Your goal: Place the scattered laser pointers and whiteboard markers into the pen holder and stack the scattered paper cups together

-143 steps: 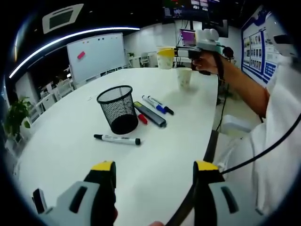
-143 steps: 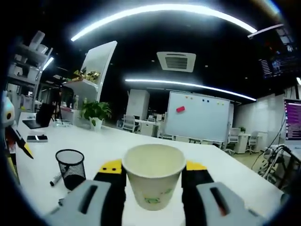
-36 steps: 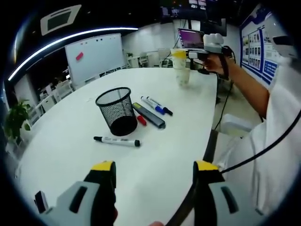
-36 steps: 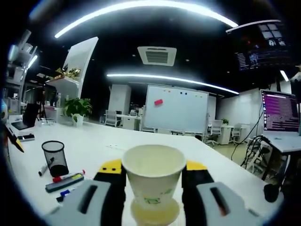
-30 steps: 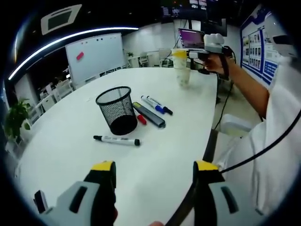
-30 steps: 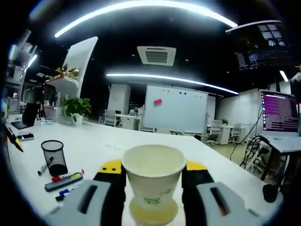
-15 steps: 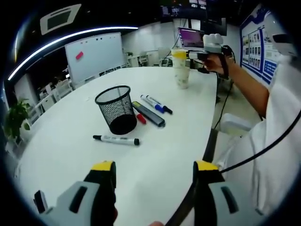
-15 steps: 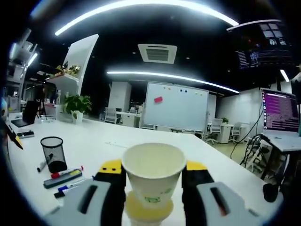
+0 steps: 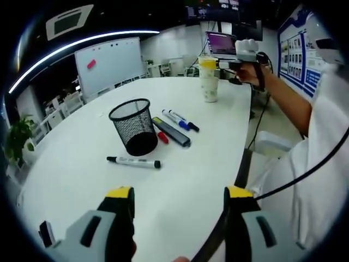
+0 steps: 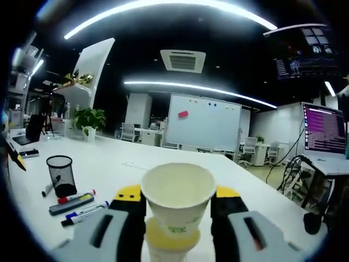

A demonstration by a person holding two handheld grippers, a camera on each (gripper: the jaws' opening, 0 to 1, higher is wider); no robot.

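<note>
Two cups are being nested at the far end of the table [image 9: 180, 180], so the stacking step is judged to be in hand; the markers and pointer are untouched.

Table: large, white, oval. A white cup [image 10: 177, 202] is pinched between the jaws of the right gripper [image 10: 177, 210], directly over a yellow-rimmed cup [image 10: 169, 240] that is already partly entered. In the left gripper view the pair is seen as one stack [image 9: 208, 82] at the far right of the table, with the right gripper at its top.

Holder [image 9: 133, 126]: black mesh, upright, mid-table, nothing seen inside it.

Pointer [image 9: 172, 132]: dark flat bar, just right of the holder.

Markers: a black-capped one [image 9: 134, 162] lies alone on the near side of the holder; a blue one [image 9: 180, 119] lies right of the pointer; a red one [image 9: 162, 136] lies between holder and pointer, its far end hidden.

Left gripper [image 9: 180, 202]: jaws spread wide, nothing between them, held low over the near edge of the table, well apart from all items.

Next move, as judged: the white cup is to be pressed fully home and released with a straight descent, lest the lower cup be tipped. The pens are then to be taken one by one to the holder.

Room: an open office with a whiteboard [image 9: 109, 63] at the far left, a plant [image 9: 16, 136] at the left, a ceiling vent [image 10: 182, 60], strip lighting and a lit monitor [image 10: 327, 134] at the right.
</note>
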